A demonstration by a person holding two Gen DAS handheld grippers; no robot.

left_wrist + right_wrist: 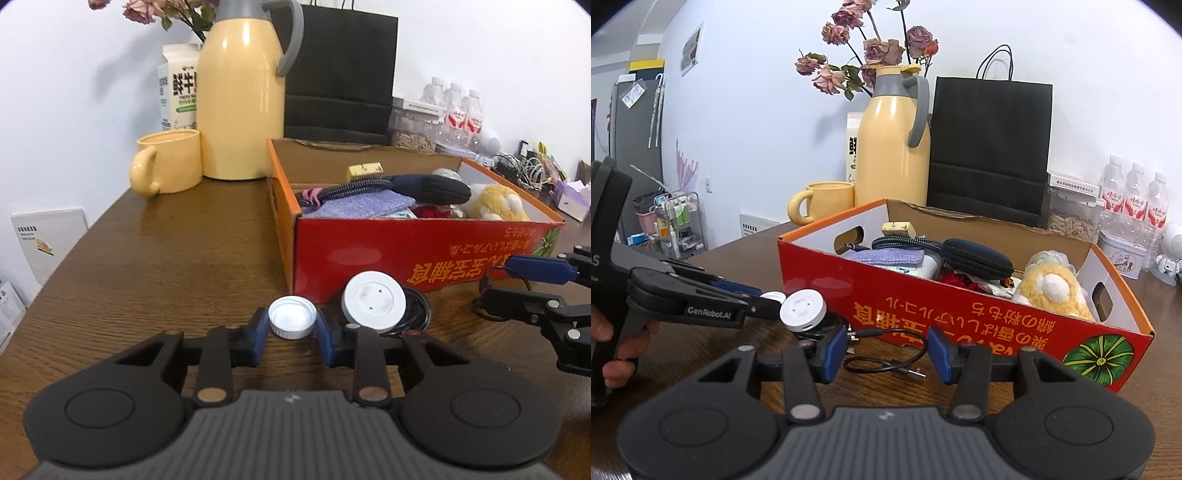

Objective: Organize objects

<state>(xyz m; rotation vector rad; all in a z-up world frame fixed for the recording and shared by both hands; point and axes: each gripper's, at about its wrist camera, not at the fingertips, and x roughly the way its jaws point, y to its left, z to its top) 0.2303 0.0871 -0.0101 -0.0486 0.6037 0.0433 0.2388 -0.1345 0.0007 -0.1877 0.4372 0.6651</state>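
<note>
A white bottle cap (291,317) lies upside down on the brown table, and the blue pads of my left gripper (291,328) press on its two sides. From the right wrist view that gripper (768,300) reaches in from the left with the cap (774,295) at its tips. Just right of the cap a white round puck (373,301) leans on a coiled black cable (419,312). My right gripper (886,354) stands open low over a thin black USB cable (886,367), not touching it. Behind stands the red cardboard box (960,314), which holds pouches and a yellow plush toy (1052,288).
A yellow thermos (240,99), a yellow mug (166,162) and a milk carton (177,88) stand at the back left. A black paper bag (340,74), water bottles (458,110) and a jar stand behind the box. A hand (613,350) holds the left gripper's handle.
</note>
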